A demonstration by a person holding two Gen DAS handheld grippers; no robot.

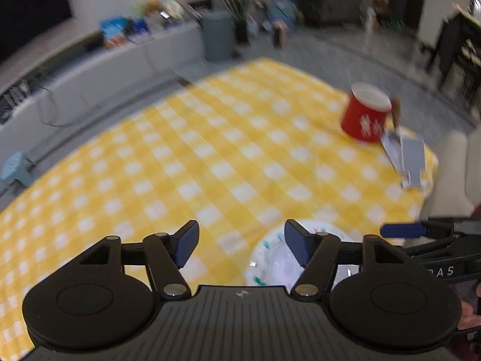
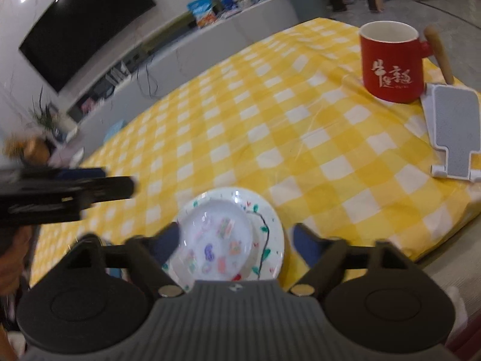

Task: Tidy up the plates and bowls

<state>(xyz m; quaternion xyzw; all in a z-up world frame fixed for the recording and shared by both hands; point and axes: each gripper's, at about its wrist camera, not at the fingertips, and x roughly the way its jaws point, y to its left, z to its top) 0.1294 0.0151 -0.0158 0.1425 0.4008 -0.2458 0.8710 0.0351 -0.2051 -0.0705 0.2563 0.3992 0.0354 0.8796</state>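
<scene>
left gripper [image 1: 240,245]: jaws stand wide, nothing between the pads; only checked cloth shows in the gap.
right gripper [image 2: 236,242]: jaws wide as well, empty; the pads straddle the stack without pressing on it.
small plate [image 2: 215,234]: clear, with coloured motifs, lying flat inside the larger plate, a little toward its 9 o'clock side.
large plate [image 2: 270,234]: white with a vine pattern, flat on the yellow checked tablecloth [image 2: 270,126], near the table's front edge.
stack from right gripper: dead ahead at 12 o'clock, centred between the fingers, close under them.
stack from left gripper: plate rim [image 1: 261,258] at about 1 o'clock, behind the right-hand finger, off the gripper's centre line.
nearer hand: right, by judgement; it is already lined up.
long axis: none, the plates are round, so any rim approach serves.
red mug [image 2: 390,66]: upright at 1 o'clock, well apart from the stack.
phone stand [image 2: 454,129]: just beside the mug, at 2 o'clock.
stage: stack looks set down and let go; no bowl in view.
</scene>
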